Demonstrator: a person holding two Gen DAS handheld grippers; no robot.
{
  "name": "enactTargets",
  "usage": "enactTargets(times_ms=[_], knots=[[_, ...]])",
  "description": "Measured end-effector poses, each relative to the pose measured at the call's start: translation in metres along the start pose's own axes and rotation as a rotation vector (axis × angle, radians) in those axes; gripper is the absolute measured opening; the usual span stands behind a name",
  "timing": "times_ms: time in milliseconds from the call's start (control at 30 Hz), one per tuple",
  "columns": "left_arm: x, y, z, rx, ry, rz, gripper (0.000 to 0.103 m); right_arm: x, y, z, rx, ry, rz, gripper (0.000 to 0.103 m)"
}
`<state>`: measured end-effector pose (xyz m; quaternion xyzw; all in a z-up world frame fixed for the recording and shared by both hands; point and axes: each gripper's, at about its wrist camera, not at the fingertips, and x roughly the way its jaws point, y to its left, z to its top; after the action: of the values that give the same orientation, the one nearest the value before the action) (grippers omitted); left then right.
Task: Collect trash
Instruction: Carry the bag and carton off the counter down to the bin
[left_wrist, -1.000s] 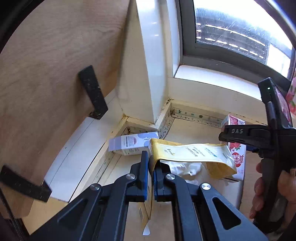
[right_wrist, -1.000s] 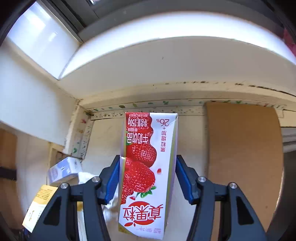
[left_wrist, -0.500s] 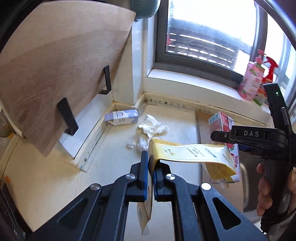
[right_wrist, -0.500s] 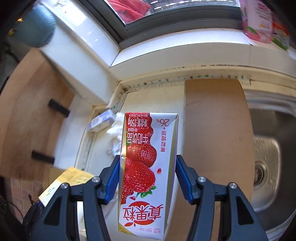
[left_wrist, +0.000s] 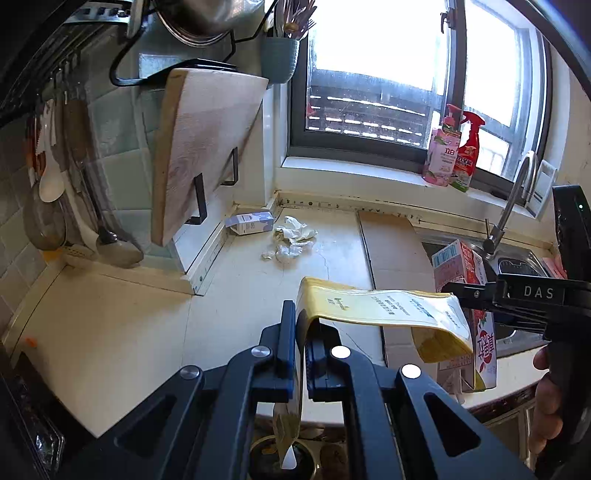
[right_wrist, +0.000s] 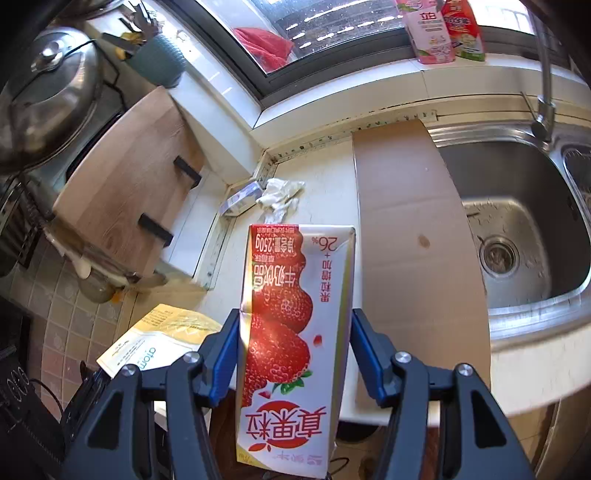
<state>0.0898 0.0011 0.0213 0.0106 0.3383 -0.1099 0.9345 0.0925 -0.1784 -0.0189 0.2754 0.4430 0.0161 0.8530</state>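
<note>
Left gripper (left_wrist: 300, 325) has its fingers pinched tight on a yellow pouch (left_wrist: 384, 308) flopping off to their right. Right gripper (right_wrist: 293, 336) fingers are clamped on the strawberry milk carton (right_wrist: 295, 332), and a small carton (left_wrist: 249, 223) and crumpled tissues (left_wrist: 293, 236) sit on the worktop (left_wrist: 110, 332) well ahead.

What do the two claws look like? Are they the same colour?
Both are black plastic with silver bolt heads. The left claw has black pads; the right claw has blue pads. Seen from the left camera, the right one's handle reads "DAS" in white, with a small green light on top.
</note>
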Motion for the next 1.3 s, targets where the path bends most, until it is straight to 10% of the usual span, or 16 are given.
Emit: enactTargets(times_ms=[600,1300], knots=[[-0.068,0.037,-0.13,-0.014,0.127,-0.036,0.002,-0.017,-0.001,-0.163,0.023,0.161,-0.045,0.057],[0.151,0.09,-0.377,-0.196,0.647,0.162,0.003,0.248,-0.134,-0.309,0.244,0.707,-0.145,0.057]])
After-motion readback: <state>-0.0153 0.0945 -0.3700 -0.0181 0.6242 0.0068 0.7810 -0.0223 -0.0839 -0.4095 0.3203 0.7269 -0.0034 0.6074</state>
